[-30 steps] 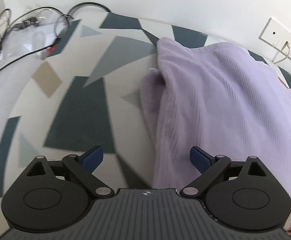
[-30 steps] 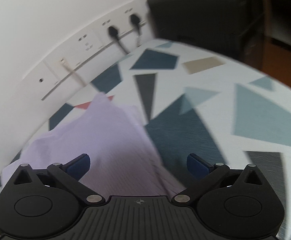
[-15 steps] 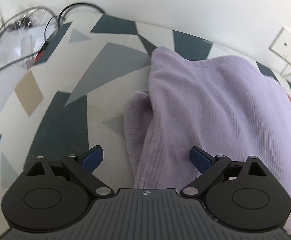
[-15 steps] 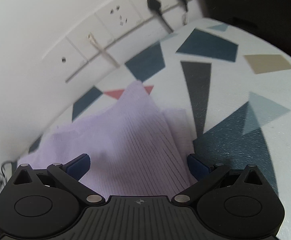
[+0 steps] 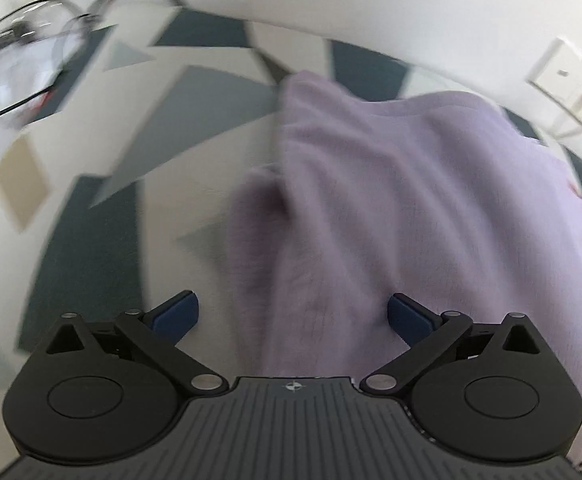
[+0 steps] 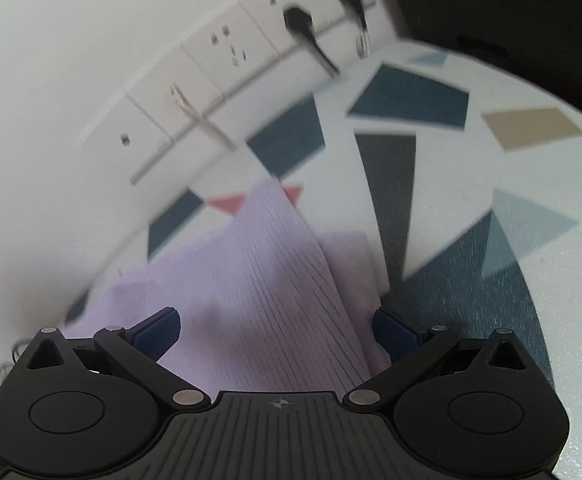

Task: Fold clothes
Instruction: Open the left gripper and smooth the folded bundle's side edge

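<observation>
A lilac ribbed garment [image 5: 411,200] lies partly folded on a table covered in a geometric-print cloth [image 5: 91,240], close to a white wall with a row of sockets [image 6: 227,52]. It stretches sideways between the two tools, its near edge just below both. The left gripper [image 5: 293,314] hangs over the garment's left edge, jaws opening wide, cloth beneath them but nothing pinched. The right gripper [image 6: 277,332] straddles the opposite, right-hand edge, jaws apart and empty. Each hand looks equally near its own end, so the next fold likely begins with a pinch at both edges.
</observation>
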Available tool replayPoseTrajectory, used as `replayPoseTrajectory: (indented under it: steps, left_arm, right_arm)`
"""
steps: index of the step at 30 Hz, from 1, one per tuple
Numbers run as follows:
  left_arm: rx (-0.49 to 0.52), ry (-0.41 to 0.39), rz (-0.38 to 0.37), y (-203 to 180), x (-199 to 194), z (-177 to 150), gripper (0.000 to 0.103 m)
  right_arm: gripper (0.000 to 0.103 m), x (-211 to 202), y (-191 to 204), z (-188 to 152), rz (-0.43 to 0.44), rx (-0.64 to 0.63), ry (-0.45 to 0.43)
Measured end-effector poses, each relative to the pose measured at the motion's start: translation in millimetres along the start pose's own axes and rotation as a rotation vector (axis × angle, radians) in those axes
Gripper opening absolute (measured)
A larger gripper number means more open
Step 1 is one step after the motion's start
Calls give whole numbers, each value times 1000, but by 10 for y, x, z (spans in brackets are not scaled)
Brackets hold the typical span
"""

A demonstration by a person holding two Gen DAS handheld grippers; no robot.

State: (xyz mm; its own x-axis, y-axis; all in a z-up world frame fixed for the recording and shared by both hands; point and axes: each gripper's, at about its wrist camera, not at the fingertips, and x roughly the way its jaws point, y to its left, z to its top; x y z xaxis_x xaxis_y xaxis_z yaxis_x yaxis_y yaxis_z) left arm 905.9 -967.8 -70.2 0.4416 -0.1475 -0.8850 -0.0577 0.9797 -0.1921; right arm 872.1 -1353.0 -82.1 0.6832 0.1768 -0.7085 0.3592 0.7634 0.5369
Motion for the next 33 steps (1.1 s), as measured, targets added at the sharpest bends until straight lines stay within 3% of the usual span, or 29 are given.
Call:
replayPoseTrajectory:
  steps: [4,22,26,28,30,33]
  left_arm:
    - [80,8,-13,-76,54,53,103]
    - [77,-80,13,-106,32,-91,103]
    - [106,-66,1,-158,69,-45,103]
    - [105,-45,-49,-189,76,-6,101]
    - [124,-26,-106,-265,93,-3,101]
    - [182,-19,-76,-381,133,-24,103]
  right_arm:
    - [102,45,15,-61,12,-60,26]
    - [102,11,-136,-50,118,-6,6]
    - [102,60,-13,-47,99,-98,38]
    - [102,121,60,-55,152,-119,86]
    - [102,174,182,-69,152,-182,113]
    - [102,221,315,-81,125,-268,139]
